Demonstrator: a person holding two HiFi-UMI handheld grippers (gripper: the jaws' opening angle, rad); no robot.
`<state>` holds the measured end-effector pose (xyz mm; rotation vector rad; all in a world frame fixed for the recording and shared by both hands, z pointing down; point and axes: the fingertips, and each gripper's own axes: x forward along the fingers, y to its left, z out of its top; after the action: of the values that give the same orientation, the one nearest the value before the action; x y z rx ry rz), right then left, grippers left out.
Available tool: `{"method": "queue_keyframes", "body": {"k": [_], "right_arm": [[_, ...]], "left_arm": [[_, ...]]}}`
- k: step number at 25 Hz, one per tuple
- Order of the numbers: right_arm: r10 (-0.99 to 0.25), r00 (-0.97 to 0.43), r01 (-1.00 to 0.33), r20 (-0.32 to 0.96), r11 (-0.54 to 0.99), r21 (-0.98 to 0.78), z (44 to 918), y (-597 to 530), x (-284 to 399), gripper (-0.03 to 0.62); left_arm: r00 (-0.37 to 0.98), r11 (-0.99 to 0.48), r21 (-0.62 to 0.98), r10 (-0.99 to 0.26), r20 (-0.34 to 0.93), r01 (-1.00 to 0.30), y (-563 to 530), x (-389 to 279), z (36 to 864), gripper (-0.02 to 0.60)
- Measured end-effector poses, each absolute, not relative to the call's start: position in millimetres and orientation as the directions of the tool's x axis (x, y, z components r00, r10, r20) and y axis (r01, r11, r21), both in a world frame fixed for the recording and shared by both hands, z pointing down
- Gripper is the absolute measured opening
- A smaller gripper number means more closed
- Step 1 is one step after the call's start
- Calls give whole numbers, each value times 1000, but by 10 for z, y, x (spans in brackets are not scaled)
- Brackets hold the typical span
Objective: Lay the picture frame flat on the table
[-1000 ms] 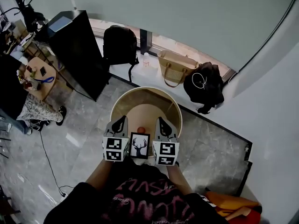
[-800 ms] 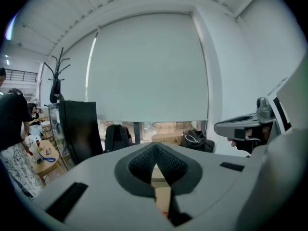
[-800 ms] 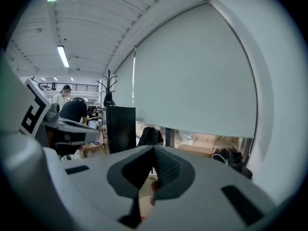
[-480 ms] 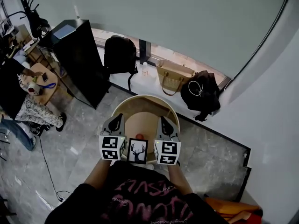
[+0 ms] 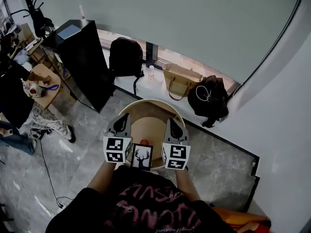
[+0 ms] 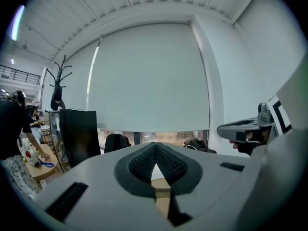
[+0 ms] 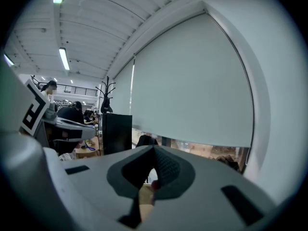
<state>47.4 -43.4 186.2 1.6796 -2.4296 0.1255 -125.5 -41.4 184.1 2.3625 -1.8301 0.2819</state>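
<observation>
The left gripper [image 6: 155, 146] and right gripper [image 7: 154, 150] both have jaws closed on nothing; the picture frame [image 5: 142, 158] sits between them at the bench's [image 5: 154, 129] near edge; seemingly leaning, perhaps already flat; if leaning, lower its top gently.

An orange ball [image 5: 145, 141] lies just behind the picture frame [image 5: 141, 157]; the table [image 5: 156, 126] beyond is bare.

A black backpack [image 5: 125, 57], a small bottle [image 5: 151, 73], a tan handbag [image 5: 181, 80] and a dark bag [image 5: 210, 101] line the window ledge [image 5: 154, 86], beside a tall black cabinet [image 5: 80, 64].
</observation>
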Motion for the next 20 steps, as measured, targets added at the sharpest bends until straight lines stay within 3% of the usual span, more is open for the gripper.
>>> {"method": "queue_keyframes", "body": {"k": [20], "right_arm": [[-914, -350, -930, 207, 365, 40, 1953, -454, 401, 20]], "left_arm": [[233, -248, -51, -950, 208, -967, -400, -1317, 1856, 9]]}}
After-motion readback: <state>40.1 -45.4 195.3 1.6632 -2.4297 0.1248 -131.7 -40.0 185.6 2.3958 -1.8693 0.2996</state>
